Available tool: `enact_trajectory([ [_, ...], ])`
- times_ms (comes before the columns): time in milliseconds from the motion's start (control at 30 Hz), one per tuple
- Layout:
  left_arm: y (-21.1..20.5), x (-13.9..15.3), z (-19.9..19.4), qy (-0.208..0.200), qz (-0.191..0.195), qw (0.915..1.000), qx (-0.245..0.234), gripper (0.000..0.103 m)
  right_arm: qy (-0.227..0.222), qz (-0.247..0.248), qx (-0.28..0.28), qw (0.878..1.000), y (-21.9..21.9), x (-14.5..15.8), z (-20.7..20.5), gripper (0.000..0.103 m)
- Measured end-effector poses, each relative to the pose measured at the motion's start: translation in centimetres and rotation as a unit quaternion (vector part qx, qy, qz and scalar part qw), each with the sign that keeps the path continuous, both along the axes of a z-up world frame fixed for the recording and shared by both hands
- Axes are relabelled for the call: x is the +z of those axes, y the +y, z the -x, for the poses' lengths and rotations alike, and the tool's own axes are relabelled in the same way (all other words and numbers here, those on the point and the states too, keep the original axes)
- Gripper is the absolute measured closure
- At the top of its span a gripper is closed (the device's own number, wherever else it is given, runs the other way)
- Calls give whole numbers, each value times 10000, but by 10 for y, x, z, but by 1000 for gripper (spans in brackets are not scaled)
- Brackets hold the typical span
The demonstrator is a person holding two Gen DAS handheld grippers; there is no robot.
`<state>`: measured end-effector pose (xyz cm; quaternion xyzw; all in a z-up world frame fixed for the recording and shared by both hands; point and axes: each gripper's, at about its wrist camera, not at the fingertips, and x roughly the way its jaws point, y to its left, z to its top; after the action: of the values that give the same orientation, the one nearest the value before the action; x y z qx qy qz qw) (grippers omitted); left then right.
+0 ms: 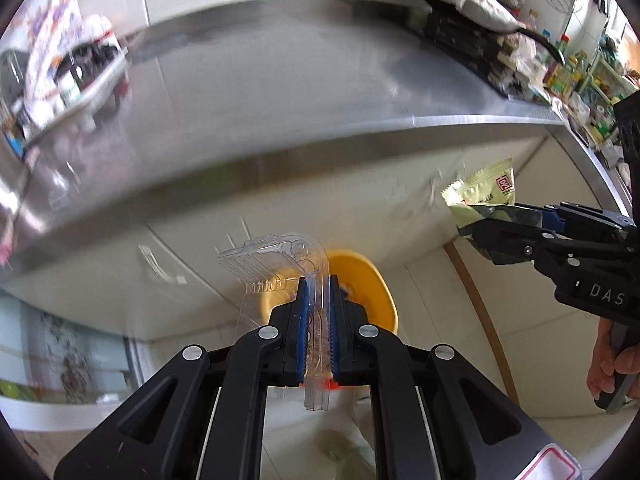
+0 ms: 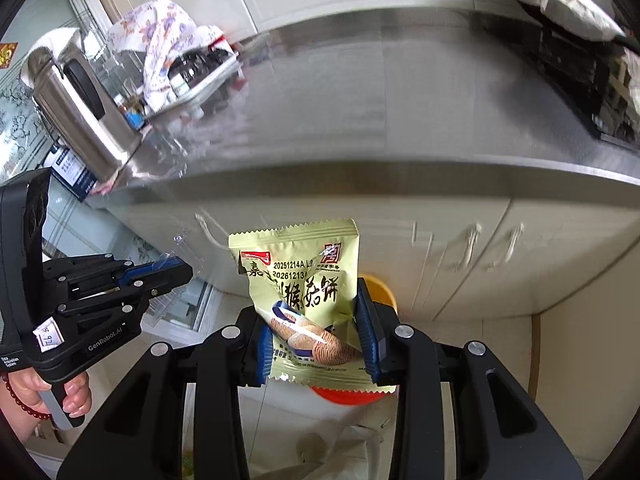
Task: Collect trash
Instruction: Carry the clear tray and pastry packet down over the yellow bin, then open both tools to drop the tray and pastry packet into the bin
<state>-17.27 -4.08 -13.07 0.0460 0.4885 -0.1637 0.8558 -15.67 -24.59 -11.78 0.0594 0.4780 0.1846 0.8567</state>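
Two light pieces are held off the surface (image 2: 360, 92), above a yellow bin (image 1: 360, 280): the left gripper (image 1: 318, 312) pinches a stiff, slippery clear plastic shell (image 1: 276, 264) by its edge; the right gripper (image 2: 316, 328) clamps a soft, crinkly snack packet (image 2: 300, 272) low across its middle.
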Motion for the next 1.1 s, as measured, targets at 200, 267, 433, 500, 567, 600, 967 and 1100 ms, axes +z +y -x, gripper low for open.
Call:
enact_trajectory([
  [200,4,-53,-8,751,440,9962,-47,93,707,181,87,9973,3,-64,3,66],
  [267,5,-74,-17,969,550,9938,-66,93,938,202,201,9952,5,-90,-4,66],
  [433,-1,-140,-43,1533,565,9863,-210,93,1376,333,466,9888,11,-155,-24,66],
  [500,-3,-165,-50,1745,489,9831,-254,93,1536,409,541,9858,13,-179,-33,65],
  [567,-8,-190,-55,1932,330,9799,-375,93,1696,451,614,9826,15,-200,-42,65],
  [600,-8,-199,-55,1984,227,9790,-419,93,1768,487,671,9807,16,-213,-47,65],
  [967,-21,-254,-76,2318,-100,9697,-760,86,2125,458,1110,9697,21,-276,-73,62],
  [1100,-20,-254,-81,2288,-17,9715,-622,69,2051,365,1110,9717,22,-279,-79,51],
])
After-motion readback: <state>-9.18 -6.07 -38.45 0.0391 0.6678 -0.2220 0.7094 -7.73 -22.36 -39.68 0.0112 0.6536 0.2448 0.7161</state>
